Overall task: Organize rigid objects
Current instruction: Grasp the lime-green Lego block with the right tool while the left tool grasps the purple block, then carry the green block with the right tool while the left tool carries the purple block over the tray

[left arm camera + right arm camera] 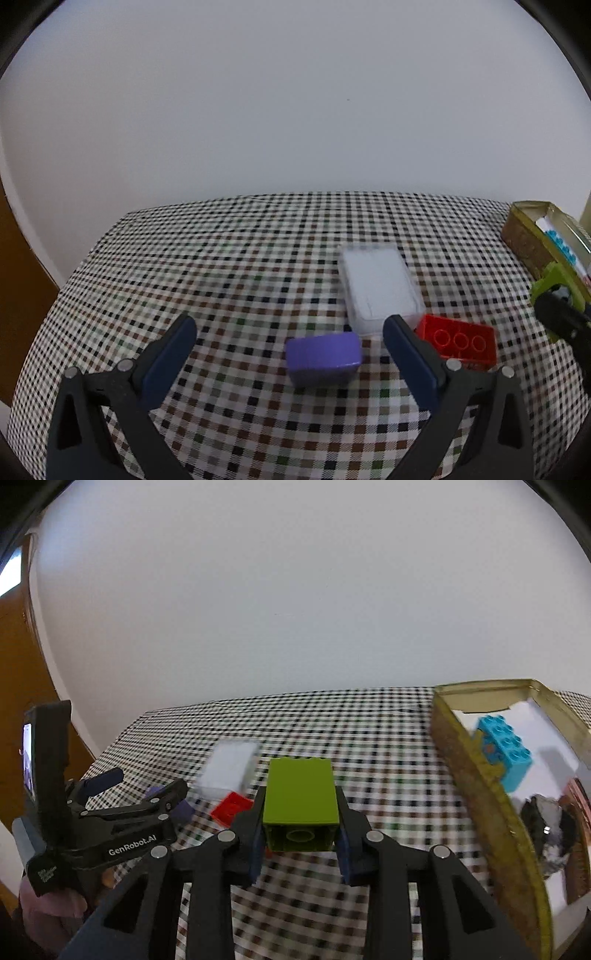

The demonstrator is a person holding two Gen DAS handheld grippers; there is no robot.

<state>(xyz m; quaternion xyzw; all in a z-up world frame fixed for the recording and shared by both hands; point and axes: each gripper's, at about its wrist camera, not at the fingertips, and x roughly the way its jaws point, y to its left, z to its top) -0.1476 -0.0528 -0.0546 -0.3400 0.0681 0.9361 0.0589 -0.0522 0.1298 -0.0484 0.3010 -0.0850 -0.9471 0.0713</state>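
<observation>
Checked cloth covers the table [258,236] under a white wall. Right tongs [301,834] clench 1 green brick [300,794], its long axis running away from the camera; the gold tin [476,771] lies just to its right. Left tongs [291,332] stand wide apart, with the purple block [323,356] lying crosswise between them.

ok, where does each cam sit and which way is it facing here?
Left wrist: on the left gripper, angled down at the checked tablecloth; open jaws frame a purple block.
Right wrist: on the right gripper, clamping a green brick, beside a gold tin; a hand shows.
Shared: red brick, clear plastic box, tin, and each other's gripper.
</observation>
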